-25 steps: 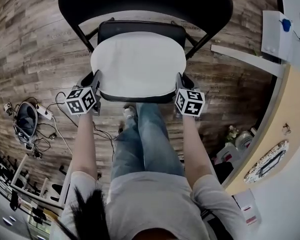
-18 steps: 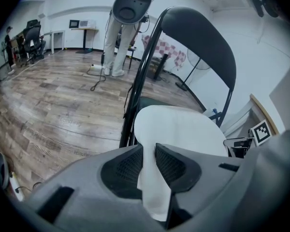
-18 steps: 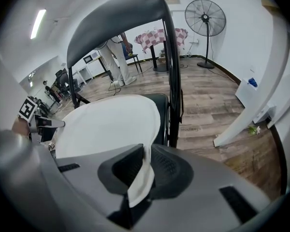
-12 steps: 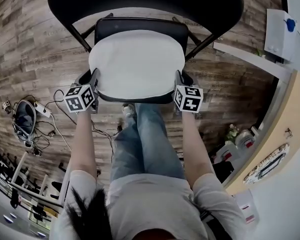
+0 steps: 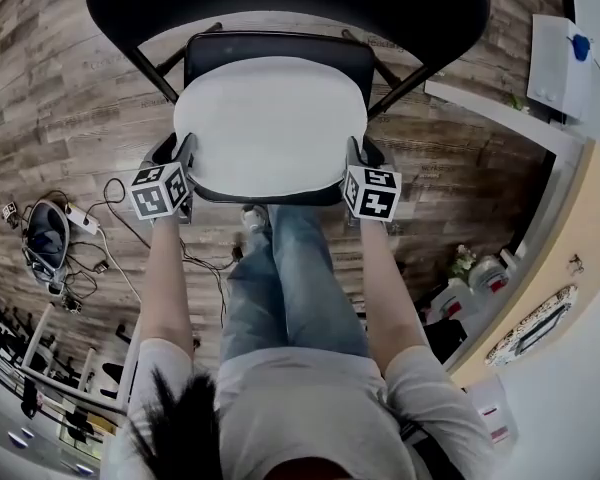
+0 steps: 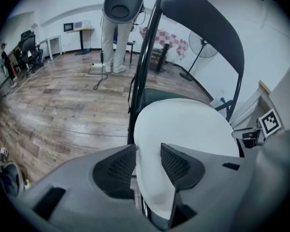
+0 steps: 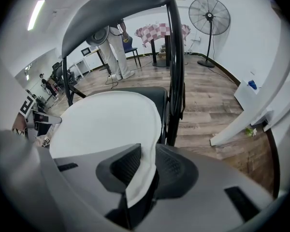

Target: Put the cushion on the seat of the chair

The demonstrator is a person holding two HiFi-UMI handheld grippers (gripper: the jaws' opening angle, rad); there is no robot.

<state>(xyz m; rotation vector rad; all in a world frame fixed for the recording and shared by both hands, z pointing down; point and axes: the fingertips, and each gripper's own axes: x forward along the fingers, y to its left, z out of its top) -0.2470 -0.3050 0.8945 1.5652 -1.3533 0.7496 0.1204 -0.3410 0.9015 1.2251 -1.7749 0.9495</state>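
I wear a pale grey short-sleeved shirt (image 5: 310,408) and blue jeans (image 5: 300,288). My left gripper (image 5: 178,162) and right gripper (image 5: 357,160) are grey with dark mesh pads (image 6: 174,164), each bearing a black-and-white marker cube (image 5: 160,190).

Wood flr (image 5: 40,58); white walls (image 7: 253,37); pedestal fan (image 7: 209,16)

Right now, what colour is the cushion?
The cushion is plain white; the head view shows it best.

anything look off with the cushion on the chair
Mostly fine: the cushion lies flat and roughly centred on the chair seat. Only its right edge is bent where the right gripper pinches it.
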